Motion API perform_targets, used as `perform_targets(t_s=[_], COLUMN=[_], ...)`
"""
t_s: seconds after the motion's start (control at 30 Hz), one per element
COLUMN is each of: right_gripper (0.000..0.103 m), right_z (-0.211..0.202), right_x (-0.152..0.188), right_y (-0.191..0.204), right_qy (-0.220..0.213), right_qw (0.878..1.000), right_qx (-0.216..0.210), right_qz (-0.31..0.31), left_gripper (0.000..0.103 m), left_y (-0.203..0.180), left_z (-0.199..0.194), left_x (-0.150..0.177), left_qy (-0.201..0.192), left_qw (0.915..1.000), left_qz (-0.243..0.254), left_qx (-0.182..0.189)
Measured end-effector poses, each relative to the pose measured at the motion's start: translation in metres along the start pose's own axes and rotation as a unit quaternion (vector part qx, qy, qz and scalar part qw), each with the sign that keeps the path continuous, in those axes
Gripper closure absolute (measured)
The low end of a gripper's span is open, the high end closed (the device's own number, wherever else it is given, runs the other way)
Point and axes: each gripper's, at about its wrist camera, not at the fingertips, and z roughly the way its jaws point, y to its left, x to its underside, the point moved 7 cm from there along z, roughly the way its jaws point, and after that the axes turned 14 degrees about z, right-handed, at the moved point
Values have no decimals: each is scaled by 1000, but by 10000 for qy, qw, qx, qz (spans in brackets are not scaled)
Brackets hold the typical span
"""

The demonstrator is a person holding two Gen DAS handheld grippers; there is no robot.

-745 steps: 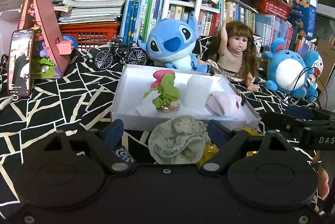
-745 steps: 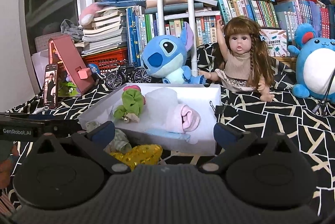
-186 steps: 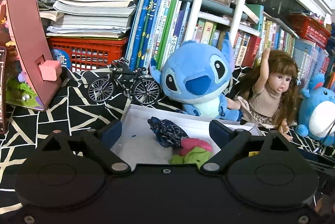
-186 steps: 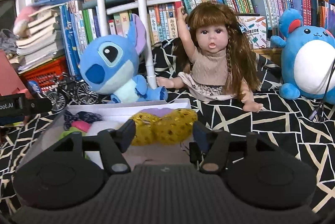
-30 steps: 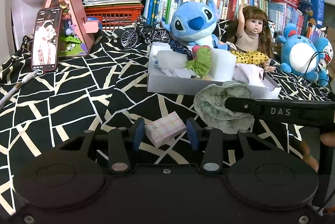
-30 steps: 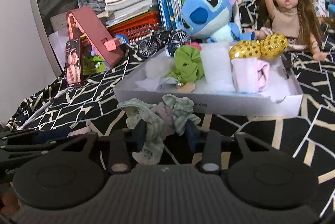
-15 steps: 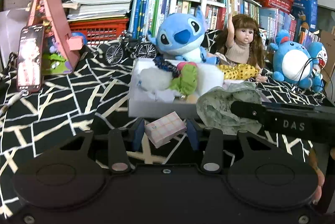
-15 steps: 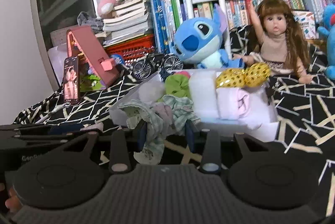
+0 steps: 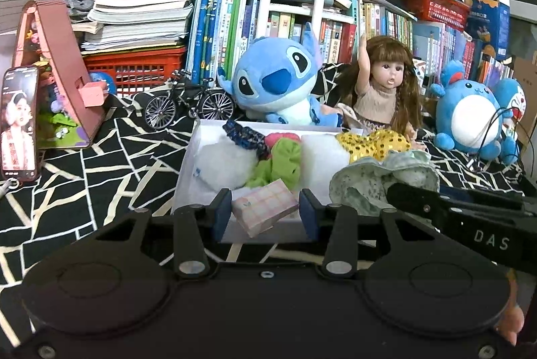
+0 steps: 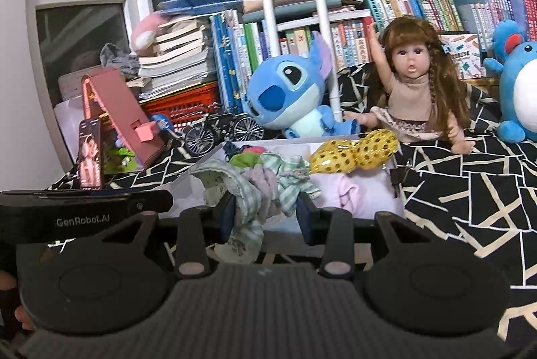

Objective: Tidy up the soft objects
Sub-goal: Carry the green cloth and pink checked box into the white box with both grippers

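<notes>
My left gripper (image 9: 265, 214) is shut on a small pink checked pack (image 9: 265, 207) and holds it just in front of the white box (image 9: 188, 164). The box holds a white pouch (image 9: 225, 162), a green scrunchie (image 9: 285, 159), a dark blue scrunchie (image 9: 245, 135), a white block (image 9: 320, 159) and a gold sequin piece (image 9: 376, 145). My right gripper (image 10: 265, 216) is shut on a crumpled green-striped cloth (image 10: 258, 187), lifted before the box's (image 10: 386, 208) near edge. That same pale green cloth (image 9: 382, 177) shows at the right in the left wrist view, above the other gripper's arm.
Behind the box sit a blue plush (image 9: 278, 80), a doll (image 9: 386, 90) and a round blue plush (image 9: 470, 117). A toy bicycle (image 9: 188, 103), a pink stand (image 9: 60, 70) and a phone (image 9: 18, 120) stand at the left. Bookshelves fill the back.
Both grippers have risen and moved toward the box, carrying the pink pack and the green cloth. The box now looks closer and the views are tilted more level.
</notes>
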Motion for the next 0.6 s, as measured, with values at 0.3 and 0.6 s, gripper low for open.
perform_targets(t_s=[0.3, 0.6], right_gripper=[60, 60], right_z=[5, 23], right_x=[-22, -58], right_y=[-17, -31], right_qy=[-275, -470], right_qw=[9993, 9976], right_qx=[237, 388], right_qz=[89, 338], left_gripper=[61, 61], left_y=[11, 39], left_z=[26, 66], left_x=[-20, -45], left_qy=[-101, -7], left_qw=[9997, 9970], left_qz=[-217, -717], left_qx=[82, 295])
